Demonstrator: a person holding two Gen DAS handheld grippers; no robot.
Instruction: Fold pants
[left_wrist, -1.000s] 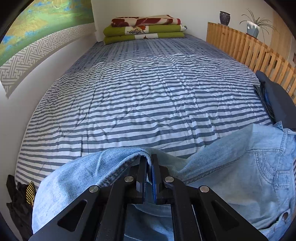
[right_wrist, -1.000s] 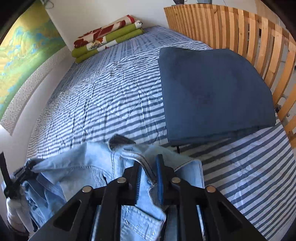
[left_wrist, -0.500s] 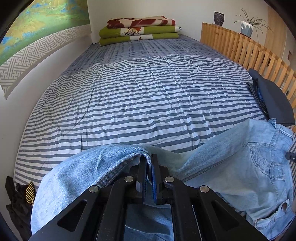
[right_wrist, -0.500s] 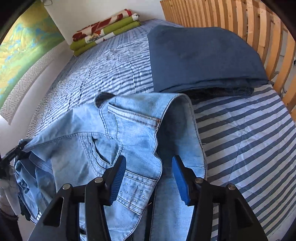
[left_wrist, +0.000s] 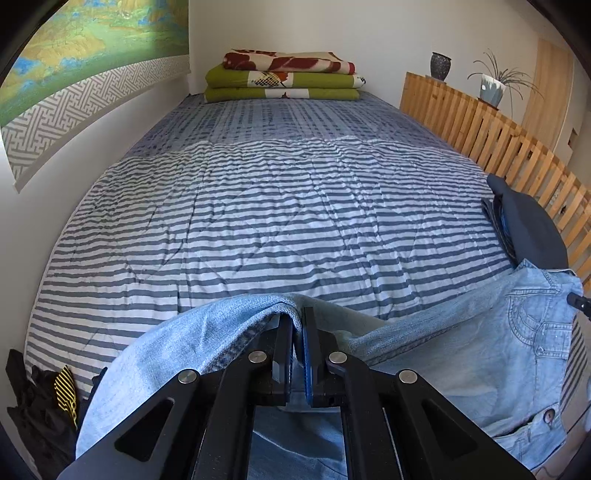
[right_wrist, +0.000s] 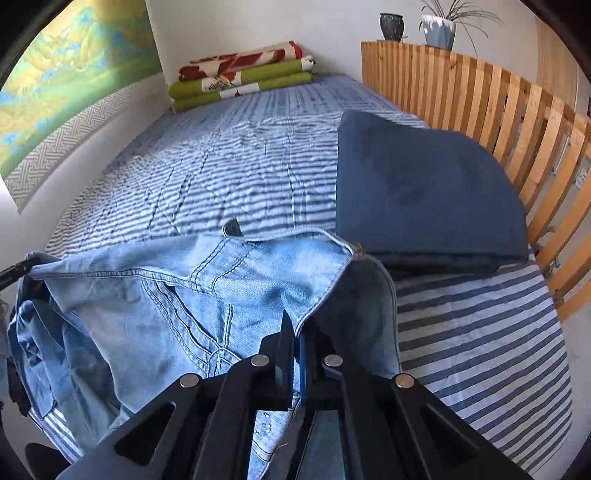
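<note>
**Both grippers clamped on jeans at the bed's near edge**

Left gripper (left_wrist: 298, 332) angles downward, jaws pinched on a raised leg fold of the jeans (left_wrist: 461, 354). Right gripper (right_wrist: 295, 343), likewise tilted, has just closed onto the waistband beside the folded navy cloth (right_wrist: 424, 184) on the striped bed (left_wrist: 277, 221).

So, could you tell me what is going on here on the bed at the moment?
A person is folding a pair of light blue jeans on the striped bed cover, with a handheld claw in each hand. The left claw is shut on a fold of a jeans leg. The right claw has just been closing and is now shut on the fabric near the waistband. A folded dark blue garment lies beside the jeans, by the wooden slatted rail.
</note>
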